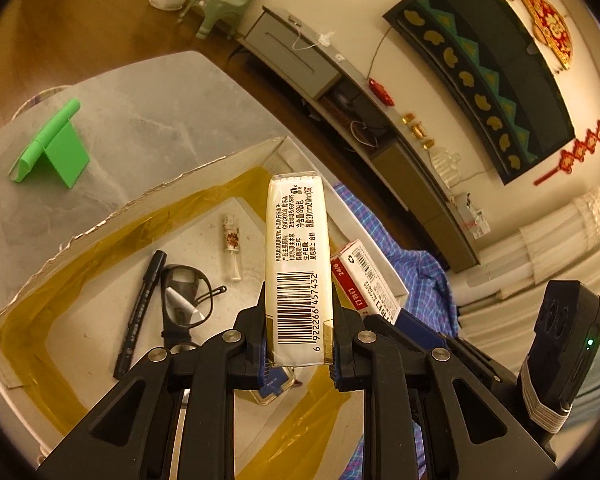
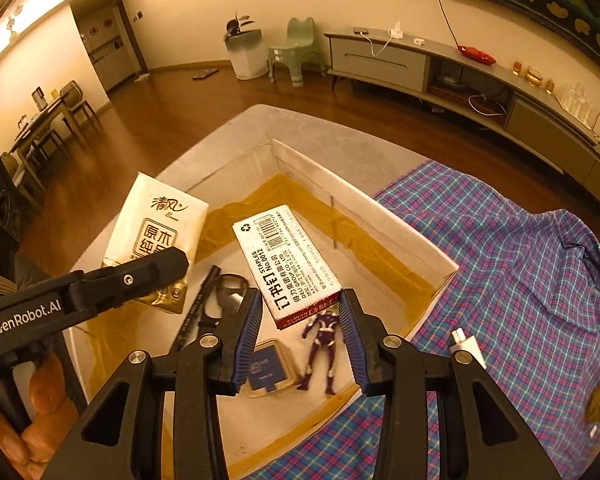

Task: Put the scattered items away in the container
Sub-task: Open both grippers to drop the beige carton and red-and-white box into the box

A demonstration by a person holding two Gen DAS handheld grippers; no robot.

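— Counter (image 2: 236, 128) first: what is it like?

— Grey, marbled stone, standing on a brown wooden floor (image 2: 148, 112). A blue and purple checked cloth (image 2: 520, 264) covers its right part, and a green stand (image 1: 50, 146) sits on the bare part at the far left.

— And the container?

— An open white box (image 2: 380, 208) lined with yellowish tape lies on the counter, touching the cloth's edge. Inside it lie a black marker (image 1: 140, 312), a pair of glasses (image 1: 186, 296), a small glass vial (image 1: 232, 246), a purple toy figure (image 2: 320, 344) and a flat blue card case (image 2: 268, 368).

— The left hand-held gripper (image 1: 300, 340)?

— Clamped on a tissue pack (image 1: 298, 264), held above the box.

— The right hand-held gripper (image 2: 300, 328)?

— Its pads grip a staples box (image 2: 288, 260), also over the container.

— The room beyond?

— A long grey TV cabinet (image 2: 380, 60) runs along the wall, with a green stool (image 2: 296, 52) and a white bin (image 2: 246, 54) beside it, and a dining table (image 2: 40, 120) far left.
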